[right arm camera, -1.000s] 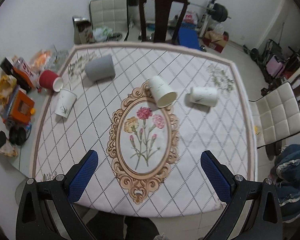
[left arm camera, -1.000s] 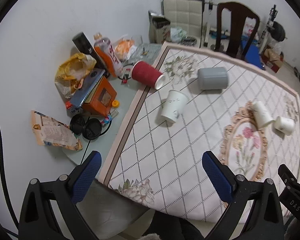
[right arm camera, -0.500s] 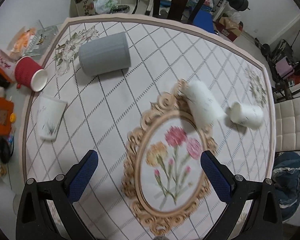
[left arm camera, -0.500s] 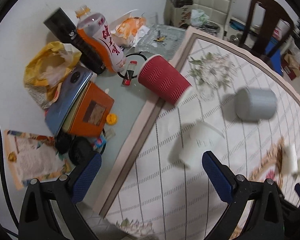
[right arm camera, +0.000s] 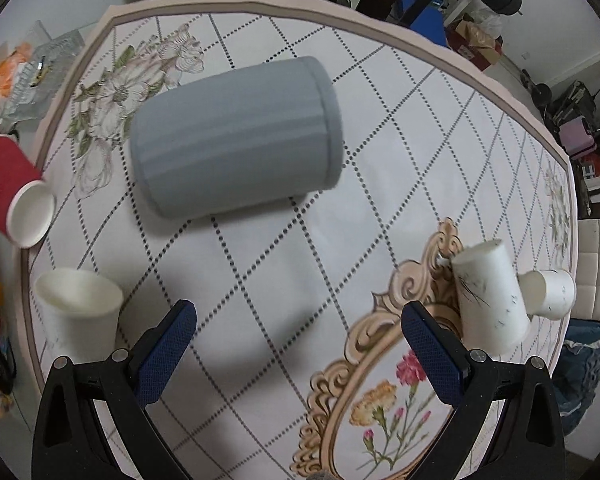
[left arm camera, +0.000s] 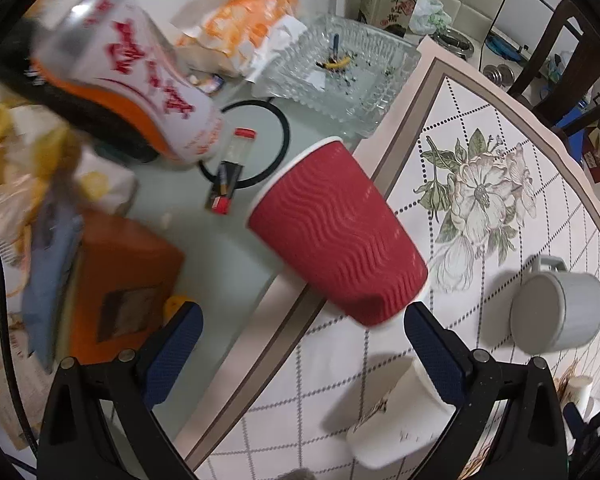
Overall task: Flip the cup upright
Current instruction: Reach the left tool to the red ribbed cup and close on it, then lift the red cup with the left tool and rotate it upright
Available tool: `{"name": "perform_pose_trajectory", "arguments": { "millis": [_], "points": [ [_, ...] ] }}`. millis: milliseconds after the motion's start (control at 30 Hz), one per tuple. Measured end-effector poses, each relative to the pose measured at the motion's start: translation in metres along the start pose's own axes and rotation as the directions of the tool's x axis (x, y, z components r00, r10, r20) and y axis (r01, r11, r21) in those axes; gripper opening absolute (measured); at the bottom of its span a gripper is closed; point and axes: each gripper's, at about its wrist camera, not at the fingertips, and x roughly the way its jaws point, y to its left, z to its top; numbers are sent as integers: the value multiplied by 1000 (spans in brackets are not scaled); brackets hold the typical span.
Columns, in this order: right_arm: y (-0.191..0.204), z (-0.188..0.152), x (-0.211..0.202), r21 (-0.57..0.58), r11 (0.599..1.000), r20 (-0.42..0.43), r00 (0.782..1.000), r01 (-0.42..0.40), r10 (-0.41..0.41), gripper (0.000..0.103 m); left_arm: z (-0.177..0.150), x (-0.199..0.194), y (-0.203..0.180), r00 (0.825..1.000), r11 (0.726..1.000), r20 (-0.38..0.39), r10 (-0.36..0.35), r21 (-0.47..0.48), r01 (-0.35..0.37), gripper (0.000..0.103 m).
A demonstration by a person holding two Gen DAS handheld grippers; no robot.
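A: Which cup, and where? The red cup (left arm camera: 336, 232) lies on its side across the left edge of the tablecloth (left arm camera: 480, 128); its long axis runs diagonally, base toward the ashtray (left arm camera: 340, 64), mouth toward the left gripper (left arm camera: 300, 332).

B: And the claws? Left gripper wide, empty, nearer it; right gripper (right arm camera: 298, 336) also wide, facing the grey mug (right arm camera: 236, 136), on its side mid-cloth.

A: So I judge each arm has its own target.

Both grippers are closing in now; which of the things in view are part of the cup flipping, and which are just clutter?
Job: red ripple cup, grey mug, white paper cups, all on their sides; left gripper, right gripper, jaws open.

Clutter: glass ashtray, orange-labelled bottle, orange box, lighter.
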Motion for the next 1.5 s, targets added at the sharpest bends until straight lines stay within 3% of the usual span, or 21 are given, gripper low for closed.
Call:
{"name": "perform_pose_trajectory", "arguments": {
  "millis": [200,333,467,500,900,1100,1500],
  "points": [
    [1,10,15,21,1000,-25,1000,14,-13,103,15,19,-1,996,996,-15,-90,-25,90,102],
    [3,11,21,10,1000,-40,999,25,-24,103,22,20,-6,995,995,8,-97,-21,97,101],
    [1,9,22,9,999,-41,999,35,-34,103,25,20,-6,987,987,19,-158,-18,158,76],
    [0,8,22,12,999,-39,999,38,-37,103,26,20,-7,988,988,22,-156,-13,156,69],
    [-12,-9,7,52,997,-18,998,62,-61,103,24,14,-20,994,992,84,-73,114,63,65],
    [-23,-22,0,81,995,-19,998,59,-58,103,6,7,-12,994,988,89,-60,144,47,65],
    [-39,-54,-23,105,994,26,999,30,-33,103,-39,-43,-8,982,976,185,-19,216,-22,59]
  ]
}}
